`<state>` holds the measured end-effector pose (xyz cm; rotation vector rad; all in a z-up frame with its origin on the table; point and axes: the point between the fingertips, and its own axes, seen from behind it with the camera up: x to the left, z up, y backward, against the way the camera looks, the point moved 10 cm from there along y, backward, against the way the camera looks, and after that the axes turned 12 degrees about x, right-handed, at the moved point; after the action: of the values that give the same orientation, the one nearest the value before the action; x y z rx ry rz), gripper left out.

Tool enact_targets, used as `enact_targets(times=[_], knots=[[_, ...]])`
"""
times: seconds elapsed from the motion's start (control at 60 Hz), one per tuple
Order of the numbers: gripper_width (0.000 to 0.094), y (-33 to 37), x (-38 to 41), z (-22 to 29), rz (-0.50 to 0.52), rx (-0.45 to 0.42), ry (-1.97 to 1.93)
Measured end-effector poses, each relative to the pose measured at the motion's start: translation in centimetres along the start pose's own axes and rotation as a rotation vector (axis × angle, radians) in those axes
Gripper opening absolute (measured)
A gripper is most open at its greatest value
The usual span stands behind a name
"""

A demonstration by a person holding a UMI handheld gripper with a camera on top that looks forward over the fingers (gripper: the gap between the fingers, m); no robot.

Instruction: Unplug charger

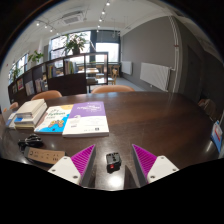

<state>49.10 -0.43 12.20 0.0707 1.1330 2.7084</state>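
While its two magenta-padded fingers stand spread wide apart, the gripper (109, 163) holds nothing; a small black block-shaped charger (113, 160) sits on the dark wooden tabletop (150, 115) between them, a gap at each side. Farther left lie two flat books with blue covers (77, 117) side by side, then one stack of white books (29, 112).

- Brown table (150, 115), round-edged.
- Stack of books (28, 113) at its far left.
- Blue booklet (87, 117) beside a magazine (57, 118).
- Chairs (112, 89) behind.
- Plants (75, 44) by windows.
- Radiator (154, 75) on wall.
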Motion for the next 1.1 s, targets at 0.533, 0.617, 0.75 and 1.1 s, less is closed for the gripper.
enact_targets(times=[0.533,0.617,0.75,1.1], knots=[[0.0832,27.4,16.2,-9.8,0.159,-0.123,0.036],[0.0830,29.9,18.9,-13.4,0.183,-0.093,0.077],[0.0840,32.6,21.9,-17.5,0.216,-0.054,0.110],[0.0840,36.1,24.1,-20.6,0.234,-0.057,0.166]])
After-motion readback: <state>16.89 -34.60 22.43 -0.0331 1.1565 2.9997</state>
